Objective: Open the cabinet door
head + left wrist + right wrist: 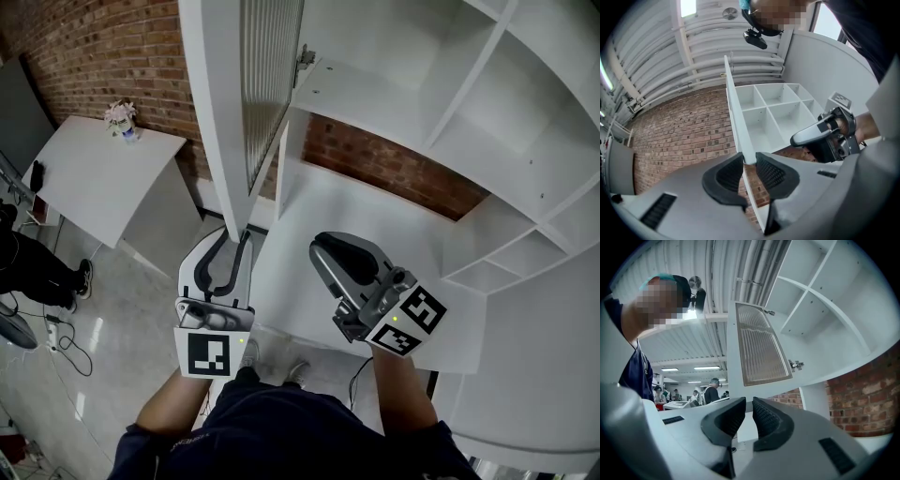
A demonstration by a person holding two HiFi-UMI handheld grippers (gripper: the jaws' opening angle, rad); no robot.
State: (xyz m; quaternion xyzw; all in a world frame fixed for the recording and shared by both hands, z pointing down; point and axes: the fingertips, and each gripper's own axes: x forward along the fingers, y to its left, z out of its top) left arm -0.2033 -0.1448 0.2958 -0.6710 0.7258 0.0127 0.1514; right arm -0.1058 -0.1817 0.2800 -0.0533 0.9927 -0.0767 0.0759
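Though unclear overhead, cabinet door (736,117) edge between pads of left gripper (749,161).

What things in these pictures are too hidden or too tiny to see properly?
- White cabinet door with ribbed glass panel: its top is cut off by the head view's upper edge.
- Small object on the white table: too small in the head view to name.
- Distant people in the right gripper view: too small, partly behind the right gripper.
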